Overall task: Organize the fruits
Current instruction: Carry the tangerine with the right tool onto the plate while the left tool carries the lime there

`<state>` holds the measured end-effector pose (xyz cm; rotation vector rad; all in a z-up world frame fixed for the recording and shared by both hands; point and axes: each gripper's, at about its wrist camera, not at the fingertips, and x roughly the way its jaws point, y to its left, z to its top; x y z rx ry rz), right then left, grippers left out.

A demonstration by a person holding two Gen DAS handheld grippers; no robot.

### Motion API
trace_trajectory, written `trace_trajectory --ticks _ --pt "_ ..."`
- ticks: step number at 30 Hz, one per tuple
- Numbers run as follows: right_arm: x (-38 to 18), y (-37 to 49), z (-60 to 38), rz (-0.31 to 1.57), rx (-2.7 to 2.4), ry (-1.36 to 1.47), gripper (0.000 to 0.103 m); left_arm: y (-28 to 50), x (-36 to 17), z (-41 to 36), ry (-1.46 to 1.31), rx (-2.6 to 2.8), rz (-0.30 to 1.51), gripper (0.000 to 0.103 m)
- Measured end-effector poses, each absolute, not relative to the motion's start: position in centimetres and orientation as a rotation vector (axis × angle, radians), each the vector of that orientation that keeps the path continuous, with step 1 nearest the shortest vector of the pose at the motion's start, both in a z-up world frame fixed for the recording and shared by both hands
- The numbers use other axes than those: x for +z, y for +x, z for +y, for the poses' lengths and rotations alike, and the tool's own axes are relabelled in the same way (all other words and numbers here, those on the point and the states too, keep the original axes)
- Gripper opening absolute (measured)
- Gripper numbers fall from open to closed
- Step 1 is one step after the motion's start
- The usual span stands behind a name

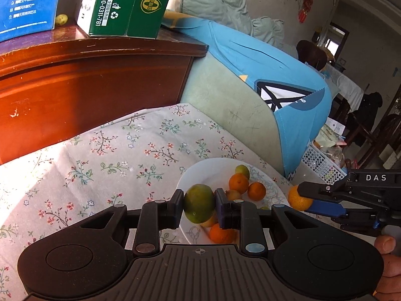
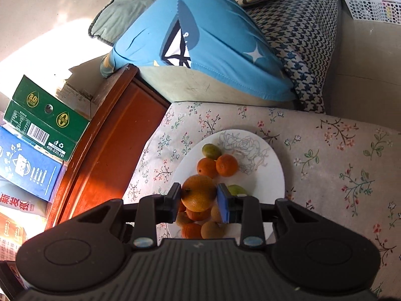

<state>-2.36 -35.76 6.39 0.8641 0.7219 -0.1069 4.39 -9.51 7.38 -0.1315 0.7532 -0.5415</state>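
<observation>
A white plate (image 1: 215, 168) with a grey flower print sits on the floral tablecloth and holds several small oranges and greenish fruits. My left gripper (image 1: 199, 204) is shut on a large green citrus fruit (image 1: 199, 203) held just above the plate's near edge. My right gripper (image 2: 199, 197) is shut on an orange (image 2: 199, 193) held over the plate (image 2: 263, 175). In the left wrist view the right gripper (image 1: 304, 199) comes in from the right with that orange (image 1: 295, 197) beside the plate rim.
A dark wooden cabinet (image 1: 87, 82) stands behind the table with a green carton (image 1: 125, 7) and a blue carton (image 1: 27, 2) on top. A sofa with a blue cloth (image 1: 263, 60) lies behind the plate. A white perforated basket (image 1: 323, 163) stands at the right.
</observation>
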Motion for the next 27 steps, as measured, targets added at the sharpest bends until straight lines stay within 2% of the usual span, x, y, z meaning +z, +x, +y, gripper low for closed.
trace_trajectory --ticks 13,27 --pt "4.4 0.2 -35.6 0.770 -0.132 0.867 0.031 9.2 5.9 -13.5 -0.098 -0.605 0.793 0.024" --pt "3.7 1.4 -34.8 0.791 -0.163 0.820 0.034 10.4 5.2 -14.8 -0.102 -0.626 0.811 0.027"
